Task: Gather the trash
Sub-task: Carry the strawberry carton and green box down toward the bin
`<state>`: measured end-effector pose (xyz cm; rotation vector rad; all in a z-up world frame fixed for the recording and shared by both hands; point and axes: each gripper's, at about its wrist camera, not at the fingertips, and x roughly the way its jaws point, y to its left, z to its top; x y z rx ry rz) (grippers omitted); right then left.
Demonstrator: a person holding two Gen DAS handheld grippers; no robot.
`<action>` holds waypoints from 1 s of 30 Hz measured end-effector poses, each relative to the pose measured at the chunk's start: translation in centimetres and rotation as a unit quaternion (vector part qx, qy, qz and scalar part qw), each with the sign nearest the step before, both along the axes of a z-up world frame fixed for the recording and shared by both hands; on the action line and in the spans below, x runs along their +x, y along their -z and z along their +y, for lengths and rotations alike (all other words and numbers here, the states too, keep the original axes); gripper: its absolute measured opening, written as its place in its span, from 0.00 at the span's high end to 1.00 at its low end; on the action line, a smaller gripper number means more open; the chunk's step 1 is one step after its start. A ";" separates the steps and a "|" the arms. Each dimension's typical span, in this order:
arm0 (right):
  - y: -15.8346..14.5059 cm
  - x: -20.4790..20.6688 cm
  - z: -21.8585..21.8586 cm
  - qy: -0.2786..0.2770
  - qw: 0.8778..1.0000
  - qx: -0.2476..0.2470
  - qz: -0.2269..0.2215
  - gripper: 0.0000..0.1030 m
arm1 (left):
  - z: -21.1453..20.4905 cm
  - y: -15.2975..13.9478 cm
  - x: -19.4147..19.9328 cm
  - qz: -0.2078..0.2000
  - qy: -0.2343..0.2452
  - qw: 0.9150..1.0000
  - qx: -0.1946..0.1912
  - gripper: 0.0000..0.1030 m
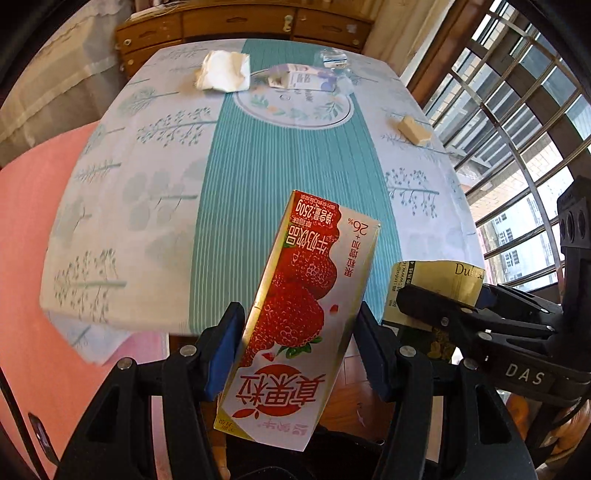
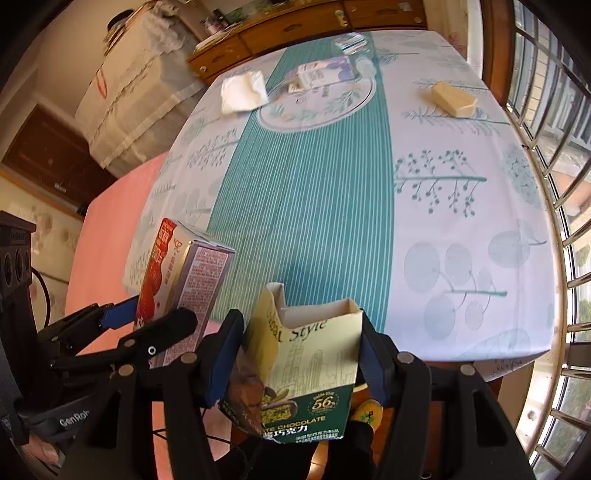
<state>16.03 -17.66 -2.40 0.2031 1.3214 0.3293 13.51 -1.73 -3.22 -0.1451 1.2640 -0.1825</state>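
My left gripper [image 1: 295, 350] is shut on a strawberry milk carton [image 1: 295, 317], held off the table's near edge; it also shows in the right wrist view [image 2: 177, 280]. My right gripper [image 2: 295, 354] is shut on an open chocolate box [image 2: 306, 369], seen from the left wrist view [image 1: 432, 291] beside the carton. On the far part of the table lie a crumpled white tissue [image 1: 223, 70], a small purple-white milk carton [image 1: 303, 77], a crushed clear plastic bottle [image 1: 332, 59] and a cream-coloured block [image 1: 413, 129].
The table carries a teal-striped leaf-print cloth [image 1: 280, 166]. A wooden drawer cabinet [image 1: 240, 26] stands behind it. A barred window [image 1: 517, 110] runs along the right. A pink surface [image 1: 40, 258] lies to the left.
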 end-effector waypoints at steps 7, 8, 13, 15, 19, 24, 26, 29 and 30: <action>3.0 -2.9 0.8 -0.036 0.999 -0.020 0.031 0.42 | 2.5 2.7 -4.0 0.019 -0.061 0.998 -0.027 0.44; 3.6 -3.3 0.9 -0.036 0.998 -0.023 0.037 0.42 | 2.7 3.1 -4.3 0.023 -0.064 0.997 -0.027 0.44; 7.1 -5.2 1.5 -0.027 0.997 -0.039 0.067 0.42 | 3.6 6.1 -6.3 0.042 -0.076 0.996 -0.031 0.44; 8.4 -5.9 1.7 -0.021 0.996 -0.048 0.069 0.42 | 3.8 7.3 -6.9 0.047 -0.075 0.995 -0.032 0.44; 10.5 -6.7 1.6 0.006 0.995 -0.060 0.075 0.42 | 3.7 9.9 -7.8 0.063 -0.066 0.995 -0.033 0.44; 14.1 -7.2 0.8 0.042 0.993 -0.072 0.080 0.42 | 3.3 14.1 -8.4 0.083 -0.048 0.995 -0.040 0.43; 15.7 -7.5 0.6 0.054 0.993 -0.076 0.078 0.41 | 3.0 16.0 -8.5 0.087 -0.039 0.994 -0.046 0.43; 18.5 -8.0 0.2 0.074 0.991 -0.078 0.076 0.41 | 2.3 19.0 -8.3 0.096 -0.026 0.994 -0.055 0.43; 19.7 -8.1 0.0 0.082 0.991 -0.079 0.076 0.41 | 2.1 20.3 -8.3 0.098 -0.022 0.993 -0.059 0.43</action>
